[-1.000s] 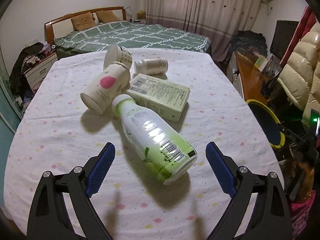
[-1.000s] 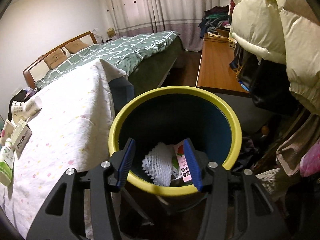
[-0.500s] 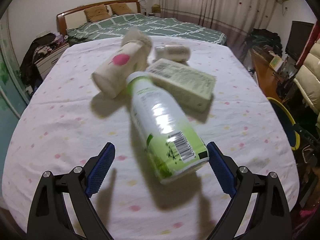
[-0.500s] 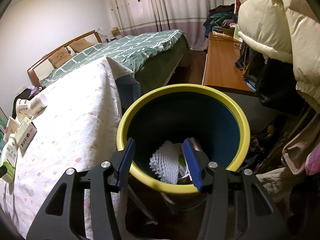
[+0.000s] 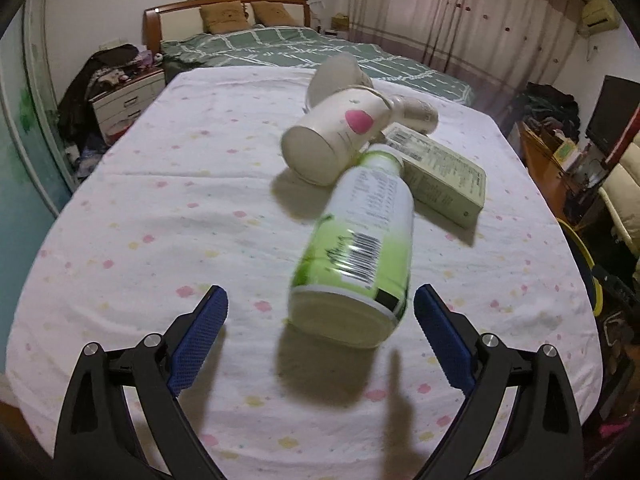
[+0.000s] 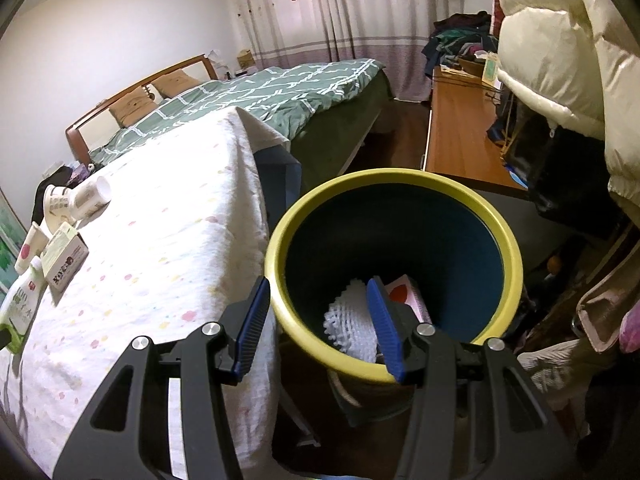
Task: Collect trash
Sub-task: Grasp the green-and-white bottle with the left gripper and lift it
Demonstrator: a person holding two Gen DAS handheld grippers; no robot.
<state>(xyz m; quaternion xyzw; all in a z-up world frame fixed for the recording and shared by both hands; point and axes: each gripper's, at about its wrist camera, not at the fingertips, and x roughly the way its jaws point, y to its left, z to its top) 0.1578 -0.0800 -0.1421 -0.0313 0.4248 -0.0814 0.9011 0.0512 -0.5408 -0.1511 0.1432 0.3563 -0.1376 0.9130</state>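
Observation:
A green and white bottle (image 5: 356,248) lies on the spotted white tablecloth (image 5: 160,220), its base toward me. My left gripper (image 5: 320,306) stands open just short of that base, and both blue pads are well clear of its sides. Behind the bottle lie a paper cup with a pink spot (image 5: 332,136), a pale green carton (image 5: 440,172) and a small white bottle (image 5: 416,110). My right gripper (image 6: 317,292) hangs open and holds nothing, over the near rim of a yellow-rimmed bin (image 6: 508,248). Inside the bin lie a white foam net (image 6: 348,320) and a pink packet (image 6: 406,294).
The bin stands off the table's right edge (image 6: 256,184). Beyond the table lies a green bed (image 5: 280,46). A wooden desk (image 6: 456,136) and hanging puffy jackets (image 6: 560,40) crowd the right side. At the far left stands a nightstand (image 5: 124,100).
My left gripper has come closer to the green bottle and swung around to face its base. The right gripper has hardly moved over the bin.

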